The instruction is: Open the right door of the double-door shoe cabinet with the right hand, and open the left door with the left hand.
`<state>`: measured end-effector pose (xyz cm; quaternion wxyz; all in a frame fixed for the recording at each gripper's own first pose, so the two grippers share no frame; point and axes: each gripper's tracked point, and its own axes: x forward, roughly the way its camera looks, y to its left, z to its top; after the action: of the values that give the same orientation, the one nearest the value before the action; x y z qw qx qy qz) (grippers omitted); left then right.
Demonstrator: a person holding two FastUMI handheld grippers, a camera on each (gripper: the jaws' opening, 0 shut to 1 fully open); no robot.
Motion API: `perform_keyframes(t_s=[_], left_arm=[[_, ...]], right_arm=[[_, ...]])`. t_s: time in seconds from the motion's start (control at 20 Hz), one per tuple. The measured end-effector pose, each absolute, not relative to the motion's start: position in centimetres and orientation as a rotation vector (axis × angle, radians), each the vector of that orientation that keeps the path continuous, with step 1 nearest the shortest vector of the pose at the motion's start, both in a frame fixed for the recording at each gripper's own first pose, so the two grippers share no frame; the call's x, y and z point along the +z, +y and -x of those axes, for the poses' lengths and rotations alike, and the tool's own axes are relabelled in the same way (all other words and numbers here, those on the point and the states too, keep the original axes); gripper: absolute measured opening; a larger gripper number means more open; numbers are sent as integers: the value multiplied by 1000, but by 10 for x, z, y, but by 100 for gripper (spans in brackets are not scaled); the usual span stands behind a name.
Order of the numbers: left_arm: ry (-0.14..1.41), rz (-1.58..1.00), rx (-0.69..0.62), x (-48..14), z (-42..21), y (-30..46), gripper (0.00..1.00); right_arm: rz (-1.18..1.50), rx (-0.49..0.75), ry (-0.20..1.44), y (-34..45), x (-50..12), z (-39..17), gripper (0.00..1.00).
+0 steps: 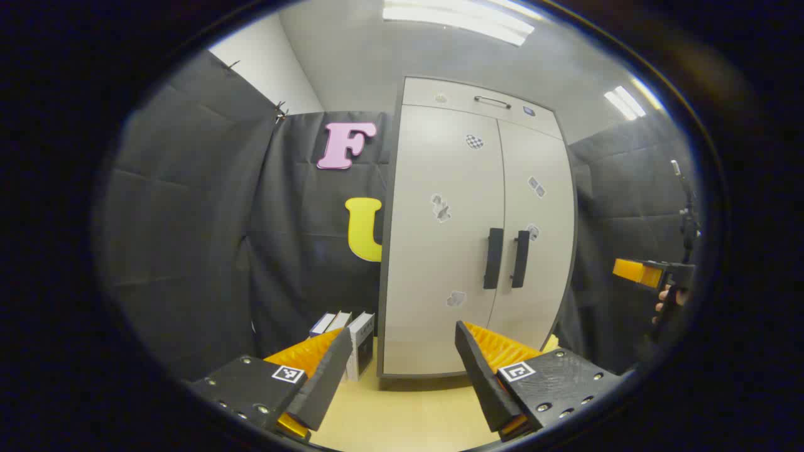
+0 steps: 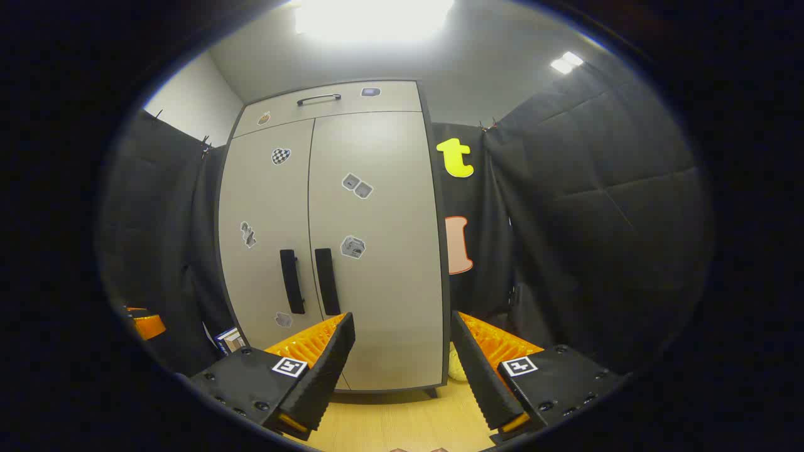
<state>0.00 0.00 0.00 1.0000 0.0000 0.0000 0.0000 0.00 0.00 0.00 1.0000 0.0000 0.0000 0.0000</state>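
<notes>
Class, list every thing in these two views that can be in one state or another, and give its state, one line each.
Left door: closed, flush with the cabinet front.
Right door: closed.
Left door handle: untouched, nothing gripping it.
Right door handle: untouched.
Top drawer: pushed in, shut.
Left gripper: open, holding nothing, short of the cabinet.
Right gripper: open, holding nothing, short of the cabinet.
Ceiling lights: on.

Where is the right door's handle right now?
In the right gripper view, the right door handle stands upright at the door's inner edge, beside the left door handle, above the right gripper.
</notes>
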Motion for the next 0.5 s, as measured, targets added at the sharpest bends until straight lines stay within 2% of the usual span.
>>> perform_keyframes(t_s=[0.5], left_arm=[[8,33,2,-14,7,1,96]], right_arm=[[18,25,11,8,0,-1,96]])
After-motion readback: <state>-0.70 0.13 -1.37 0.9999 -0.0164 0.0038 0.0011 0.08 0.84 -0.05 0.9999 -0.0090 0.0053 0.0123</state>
